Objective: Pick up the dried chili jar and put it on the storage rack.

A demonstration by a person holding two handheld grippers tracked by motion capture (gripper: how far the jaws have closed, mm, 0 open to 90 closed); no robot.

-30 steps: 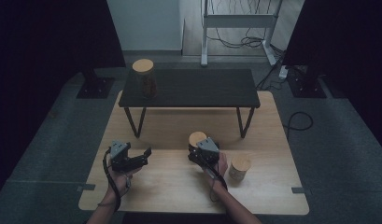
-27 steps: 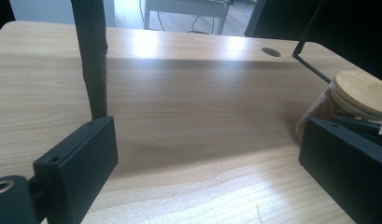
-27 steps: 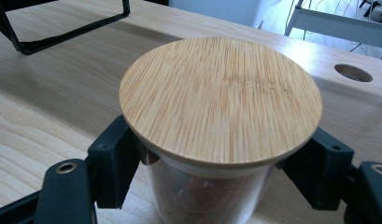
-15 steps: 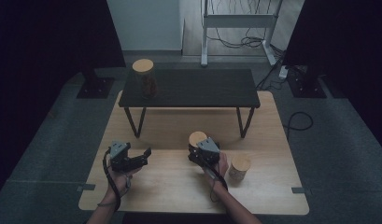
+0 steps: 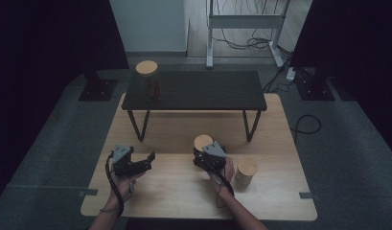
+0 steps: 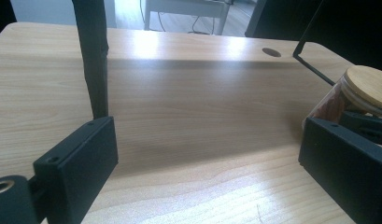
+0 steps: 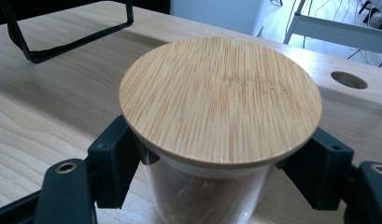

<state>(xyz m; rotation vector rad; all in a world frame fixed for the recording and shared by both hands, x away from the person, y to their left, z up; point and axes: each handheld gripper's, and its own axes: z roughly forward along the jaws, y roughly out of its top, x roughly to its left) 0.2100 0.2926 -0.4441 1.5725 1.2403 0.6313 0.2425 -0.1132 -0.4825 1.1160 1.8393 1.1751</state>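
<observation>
the right gripper (image 5: 201,154) has its jaws either side of a glass jar with a bamboo lid (image 5: 202,142), just under the lid's rim, and from the right gripper view they're hugging the glass, pinching that jar (image 7: 220,100) between them. the jar sits near the middle of the light wooden table (image 5: 174,191), just in front of the low black bench (image 5: 198,91) that stands on the table's far half. over on the other side, the left gripper (image 5: 148,158) hangs above bare tabletop with its jaws spread wide, nothing between them; the left gripper view looks along them across open wood (image 6: 188,107), with a black bench leg (image 6: 93,56) rising ahead and the gripped jar (image 6: 361,91) off at the right edge. a second jar with a bamboo lid (image 5: 246,171) stands on the table just to the right of the person's right hand (image 5: 222,170), close beside it but not touching the gripped one. a third jar (image 5: 148,79) sits up on the bench's left end, well apart from both hands
</observation>
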